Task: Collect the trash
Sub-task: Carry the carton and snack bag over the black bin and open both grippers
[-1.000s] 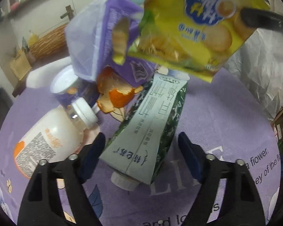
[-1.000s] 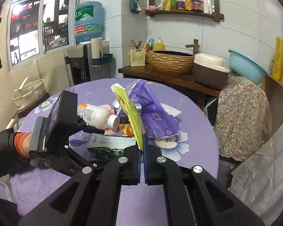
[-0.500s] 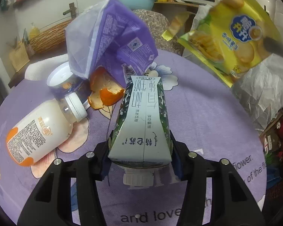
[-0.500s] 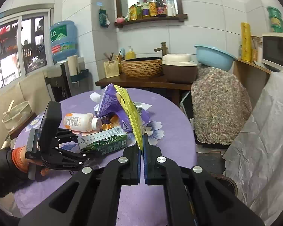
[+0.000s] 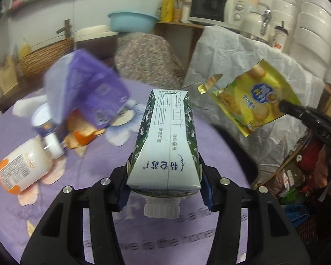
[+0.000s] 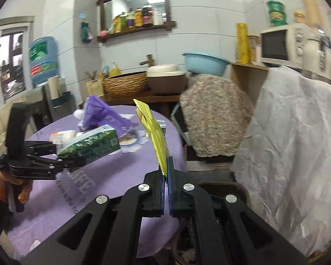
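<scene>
While the left gripper [image 5: 164, 190] clamps the milk carton [image 5: 167, 141], the right gripper [image 6: 166, 177] pinches the yellow snack bag [image 6: 155, 132] between nearly closed fingers [image 6: 170, 172].

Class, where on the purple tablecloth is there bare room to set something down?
Bare cloth lies below and right of the green-and-white milk carton, toward the table's right edge. Crowded at left: white orange-labelled bottle, orange peel, purple plastic bag.

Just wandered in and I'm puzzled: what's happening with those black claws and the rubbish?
A person is clearing trash from a purple table. The left claw grips a green-and-white carton, lifted off the table. The right claw pinches a yellow snack bag beyond the table's edge. A bottle, orange peel and purple bag remain.
</scene>
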